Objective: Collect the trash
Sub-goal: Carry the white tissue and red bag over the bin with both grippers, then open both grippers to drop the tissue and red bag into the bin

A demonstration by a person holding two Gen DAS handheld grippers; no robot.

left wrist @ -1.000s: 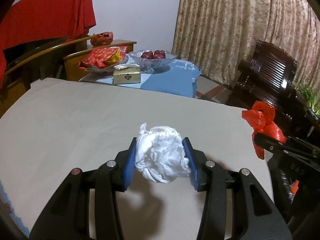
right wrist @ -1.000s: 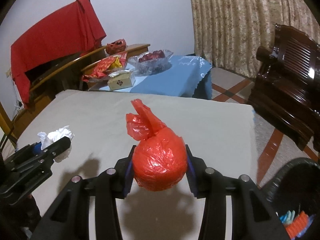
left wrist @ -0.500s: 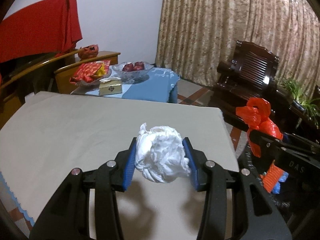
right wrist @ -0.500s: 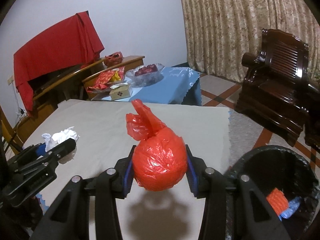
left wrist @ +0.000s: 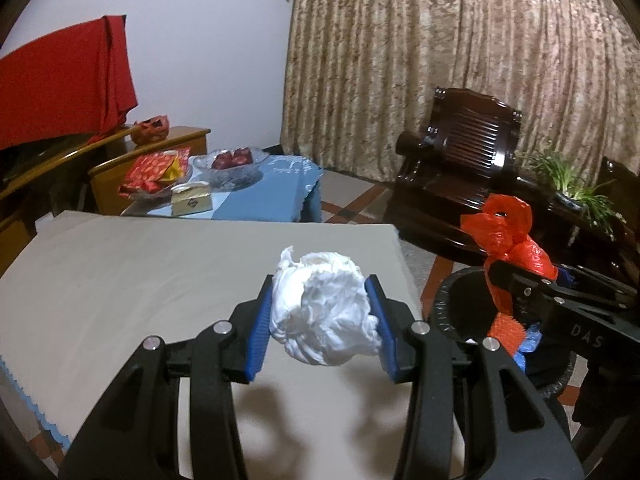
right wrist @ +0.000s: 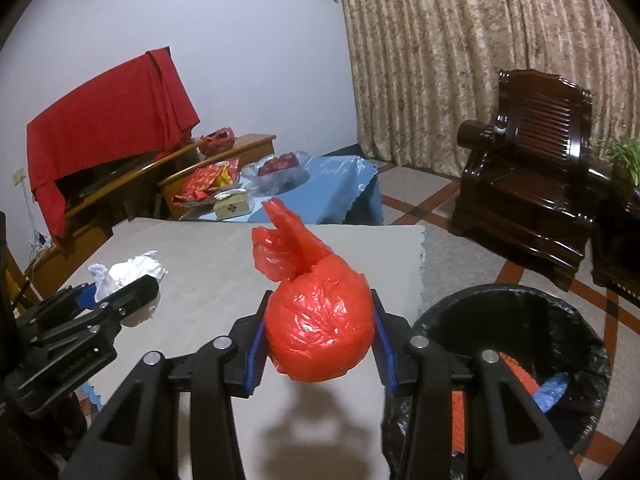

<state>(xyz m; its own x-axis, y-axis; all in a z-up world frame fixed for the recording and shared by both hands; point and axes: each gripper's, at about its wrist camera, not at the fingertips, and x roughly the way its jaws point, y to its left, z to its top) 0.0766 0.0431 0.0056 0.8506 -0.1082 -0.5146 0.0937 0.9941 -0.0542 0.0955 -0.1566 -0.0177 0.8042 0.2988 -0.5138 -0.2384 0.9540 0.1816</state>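
The left claw (left wrist: pixel 320 326) holds a wad of white crumpled tissue (left wrist: pixel 322 312) between its blue pads, clear above the beige surface (left wrist: pixel 140 280). The right claw (right wrist: pixel 318 334) holds a knotted red plastic bag (right wrist: pixel 318 332), pads pressing its round body, knot tail pointing up.

Handling: both items appear light, soft and compressible. The tissue may shed loose folds; the bag film looks slick, so grip across the widest part of the bundle, not the tail.

Clearance: the black-lined trash bin (right wrist: pixel 560 320) stands on the floor just beyond the right edge of the surface, its mouth open and already containing orange and blue waste. The dark wooden armchair (right wrist: pixel 528 188) sits farther away. The path over the edge looks unobstructed.
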